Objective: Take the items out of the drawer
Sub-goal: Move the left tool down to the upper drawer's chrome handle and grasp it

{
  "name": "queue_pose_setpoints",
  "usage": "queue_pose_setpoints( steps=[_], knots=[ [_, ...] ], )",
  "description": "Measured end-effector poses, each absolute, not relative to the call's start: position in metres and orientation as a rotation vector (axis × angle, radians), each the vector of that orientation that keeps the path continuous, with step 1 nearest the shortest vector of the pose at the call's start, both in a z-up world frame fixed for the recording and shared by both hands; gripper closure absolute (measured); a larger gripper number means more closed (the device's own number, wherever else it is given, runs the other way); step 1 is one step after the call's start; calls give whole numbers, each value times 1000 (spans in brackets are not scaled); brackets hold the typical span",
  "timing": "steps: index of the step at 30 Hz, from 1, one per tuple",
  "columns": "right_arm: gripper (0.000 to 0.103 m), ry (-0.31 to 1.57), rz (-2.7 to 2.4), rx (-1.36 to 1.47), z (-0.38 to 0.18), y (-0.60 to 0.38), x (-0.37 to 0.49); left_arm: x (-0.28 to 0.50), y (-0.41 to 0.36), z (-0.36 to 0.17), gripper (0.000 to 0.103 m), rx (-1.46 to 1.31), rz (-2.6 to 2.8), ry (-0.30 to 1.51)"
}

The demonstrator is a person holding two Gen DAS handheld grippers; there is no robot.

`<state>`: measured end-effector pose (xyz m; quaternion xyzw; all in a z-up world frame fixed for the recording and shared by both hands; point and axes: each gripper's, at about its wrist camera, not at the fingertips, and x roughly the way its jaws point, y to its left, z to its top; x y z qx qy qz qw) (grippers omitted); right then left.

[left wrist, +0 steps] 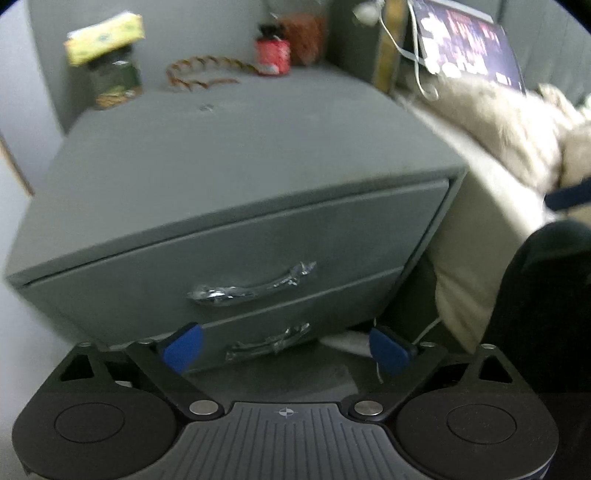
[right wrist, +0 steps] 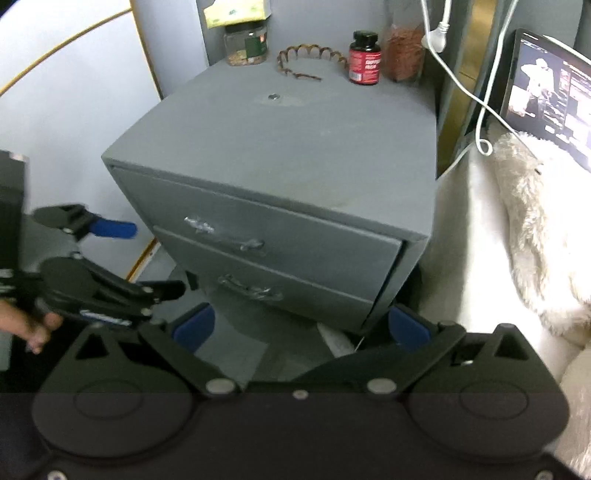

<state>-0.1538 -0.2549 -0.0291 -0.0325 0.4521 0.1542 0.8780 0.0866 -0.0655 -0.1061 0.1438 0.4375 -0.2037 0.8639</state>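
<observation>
Drawers are the matter here: a grey bedside cabinet (right wrist: 280, 155) carries an upper drawer (left wrist: 258, 247) and a lower drawer (left wrist: 295, 314), each with a metal handle, the upper handle (left wrist: 255, 286) and the lower handle (left wrist: 267, 343) both wrapped in something crinkled and shiny. Both fronts sit flush with the cabinet body, so nothing inside can be seen.

The left gripper (left wrist: 286, 349) hangs low in front of the cabinet with its blue-padded fingers spread wide and nothing between them; in its own view the lower handle falls between the pads, but how near it is I cannot tell. The right gripper (right wrist: 304, 326) is likewise released and empty, held back from the front corner of the cabinet.

On the cabinet top stand a jar (right wrist: 246, 46) with a yellow box (right wrist: 238, 11) on it, a scalloped brown headband (right wrist: 306, 59), a red-labelled bottle (right wrist: 365, 59) and a clear container of reddish stuff (right wrist: 404, 53) (any of these could have come out of a drawer, or have stood there all along).

So the scene fits two stages equally: closed drawers with their contents yet to come out, or drawers emptied and pushed shut again, with the items among those on top. The pictures do not settle which.
</observation>
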Motion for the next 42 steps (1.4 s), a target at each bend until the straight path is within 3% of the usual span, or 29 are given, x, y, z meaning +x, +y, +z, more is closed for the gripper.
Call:
queue_pose_setpoints(
  steps=[2,4,6,8,12,22,28,35,40,42],
  knots=[
    [1,936,332,-54,-34,-260,-153,89,-77,-118,12,412,-486,865],
    [9,934,356,-16,-39,-265,-152,91,-88,-130,13,521,-536,833],
    [9,908,367,24,-38,-269,-152,93,-97,-143,26,634,-581,824],
    [9,895,372,56,-38,-272,-152,95,-106,-160,29,753,-627,815],
    [9,884,370,112,-39,-280,-150,110,-113,-191,44,929,-645,833],
    [9,880,361,275,-41,-300,-145,129,-118,-209,44,1035,-671,877],
    [9,886,341,284,-42,-301,-145,111,-118,-220,44,1192,-686,790],
    [10,900,331,321,-44,-305,-143,122,-116,-208,48,1110,-658,808],
    [10,908,328,331,-45,-306,-144,126,-113,-204,63,1119,-651,790],
    [10,912,328,330,-45,-305,-144,128,-112,-203,83,1123,-649,782]
  ],
)
